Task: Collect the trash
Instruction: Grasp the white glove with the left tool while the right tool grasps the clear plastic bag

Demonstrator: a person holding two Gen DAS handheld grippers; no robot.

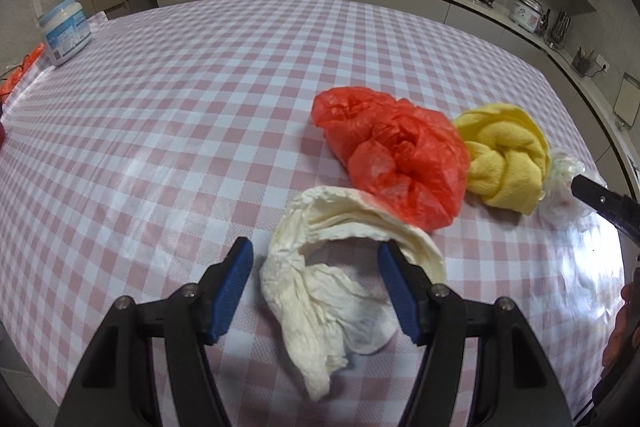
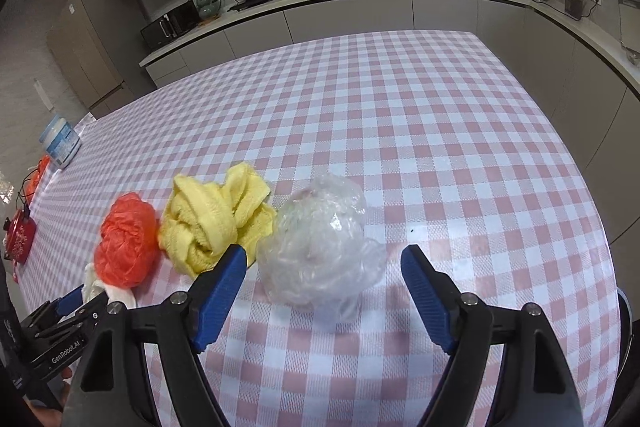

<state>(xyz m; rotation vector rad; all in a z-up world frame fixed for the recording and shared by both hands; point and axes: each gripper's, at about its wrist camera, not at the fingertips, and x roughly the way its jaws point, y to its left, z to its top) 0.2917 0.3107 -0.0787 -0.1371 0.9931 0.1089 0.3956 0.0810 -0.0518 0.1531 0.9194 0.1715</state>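
Left wrist view shows your left gripper (image 1: pixel 316 283) about half open over the table (image 1: pixel 160 131), with the crumpled white paper (image 1: pixel 328 291) lying between its fingers. The pads do not press on it, so nothing is held yet. Just beyond the gripper lies the red plastic bag (image 1: pixel 392 155), and further to its right the yellow cloth (image 1: pixel 504 163), touching the bag.

In the right wrist view your right gripper (image 2: pixel 324 287) is wide open around the clear plastic ball (image 2: pixel 320 243), also without a grip; the cloth sits just beside its left finger.

I think the four pieces lie in one row so that each gripper can take one piece at once. Both grippers seem ready to close. Take care that the right one does not catch the cloth too.
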